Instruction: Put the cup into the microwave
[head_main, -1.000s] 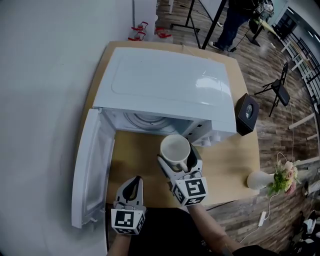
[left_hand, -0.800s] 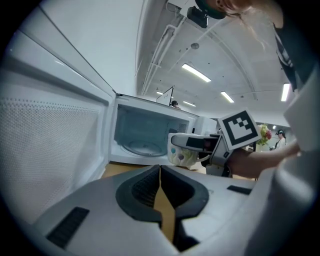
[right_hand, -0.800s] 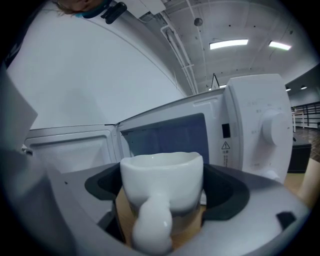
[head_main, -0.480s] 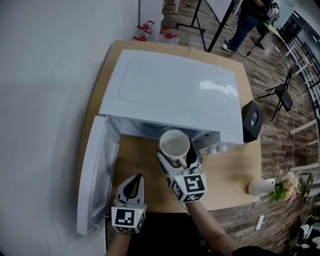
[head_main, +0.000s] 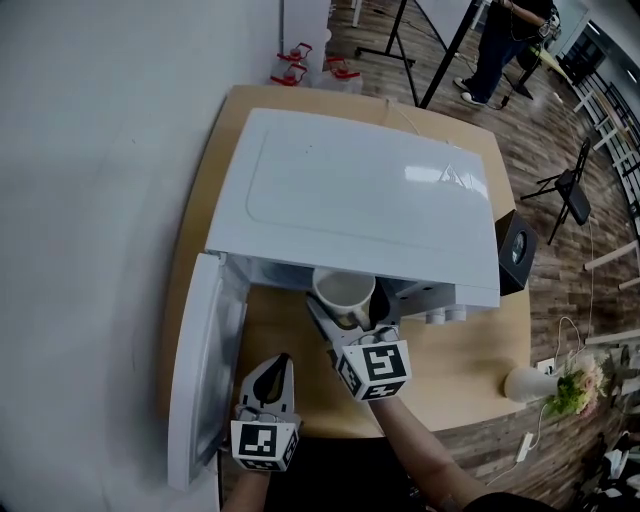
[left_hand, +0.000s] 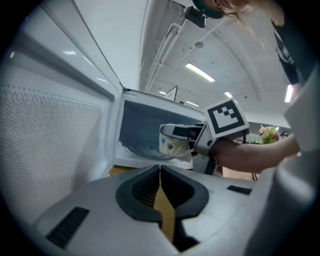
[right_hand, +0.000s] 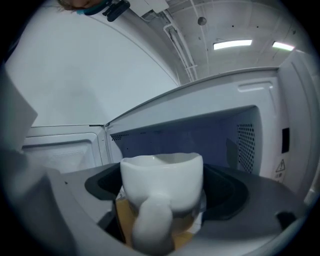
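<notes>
At frame centre, right gripper (head_main: 346, 318) clamps the white cup (head_main: 345, 291) at the open microwave (head_main: 370, 195) mouth; lower left, left gripper (head_main: 277, 363) hangs empty, jaws together.

Glossy, seemingly ceramic cup (head_main: 345, 293); matt wood tabletop (head_main: 462, 352)

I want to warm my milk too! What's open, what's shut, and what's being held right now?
Microwave door: swung wide open.
Cup: upright, held at the microwave's opening, not set down.
Right gripper: shut on the cup.
Left gripper: shut, holding nothing.
</notes>
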